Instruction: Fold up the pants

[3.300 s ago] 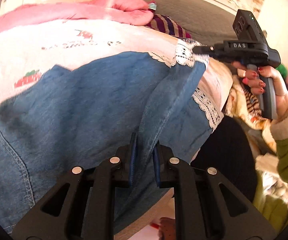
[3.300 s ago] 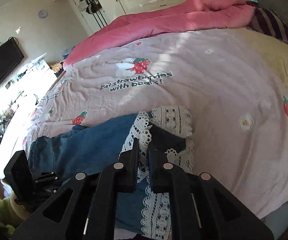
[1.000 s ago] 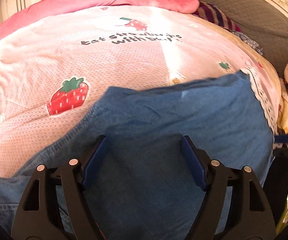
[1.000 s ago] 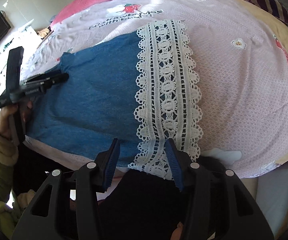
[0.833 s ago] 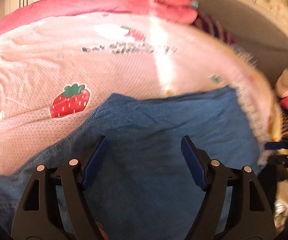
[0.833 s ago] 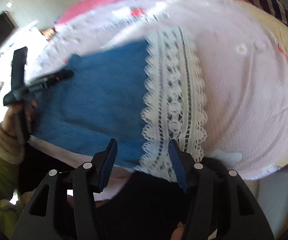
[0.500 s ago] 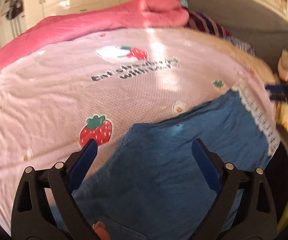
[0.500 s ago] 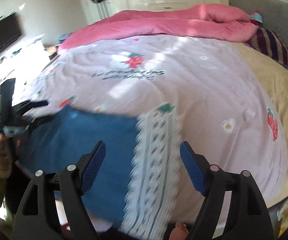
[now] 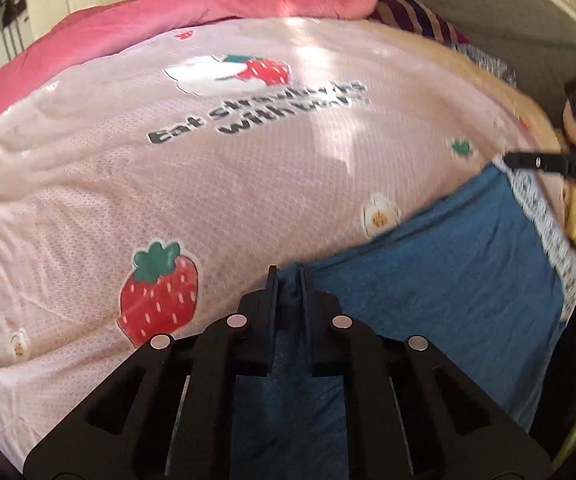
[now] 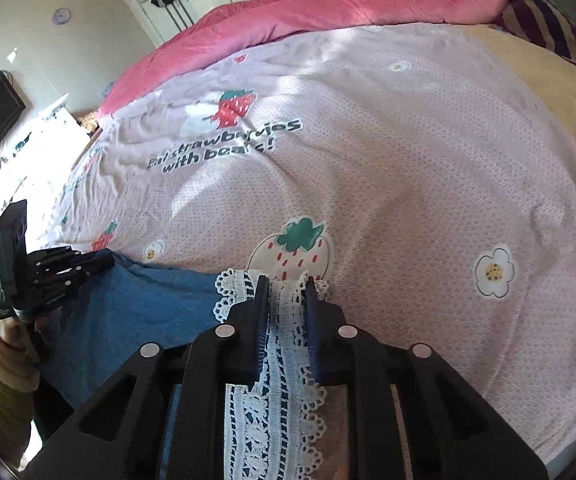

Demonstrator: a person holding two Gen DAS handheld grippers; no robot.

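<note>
While pinched, pants [image 9: 448, 280] on bedspread [image 9: 168, 180]

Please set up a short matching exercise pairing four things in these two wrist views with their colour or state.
Things:
1. left gripper
2. right gripper
3. rolled quilt
4. bedsheet

Descriptions:
A. plain pink, at the bed's far edge
B. shut on the white lace hem
C. printed with strawberries
D. shut on the blue denim edge

Pairs: 1-D, 2-B, 3-A, 4-C

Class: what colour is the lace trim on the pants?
White, on the lace trim of blue denim pants; clearest in the right wrist view.
</note>
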